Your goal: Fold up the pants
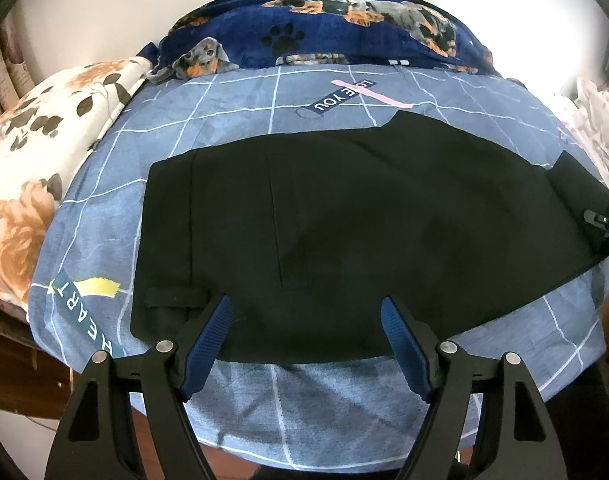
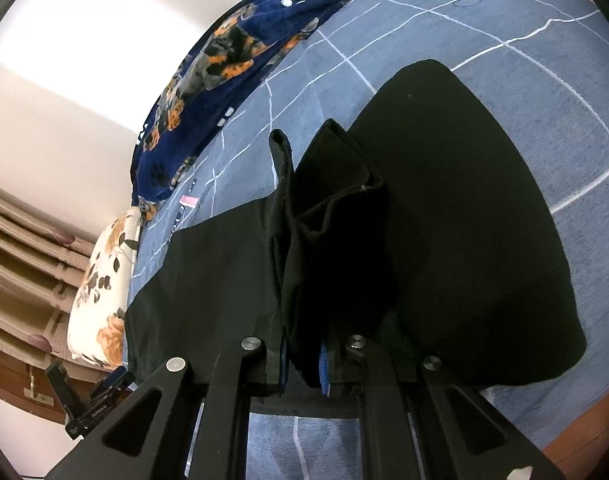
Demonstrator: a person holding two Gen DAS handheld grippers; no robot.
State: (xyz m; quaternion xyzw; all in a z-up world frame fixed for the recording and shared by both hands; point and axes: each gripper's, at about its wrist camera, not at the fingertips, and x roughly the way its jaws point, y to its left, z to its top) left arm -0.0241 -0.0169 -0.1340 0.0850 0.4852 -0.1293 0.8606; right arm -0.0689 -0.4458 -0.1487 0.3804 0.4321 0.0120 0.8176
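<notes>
Black fabric pants (image 1: 344,220): flat on blue grid-patterned bedsheet (image 1: 232,112). Left gripper (image 1: 304,312): released, jaws spread above waistband edge. Right gripper (image 2: 304,364): clenched on bunched pant fabric.

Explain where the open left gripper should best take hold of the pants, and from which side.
Probably the waistband corner by the belt loop. The pants lie flat on the bed, that edge nearest the left gripper, so come in low from the near side. The right gripper already pinches the leg end.
</notes>
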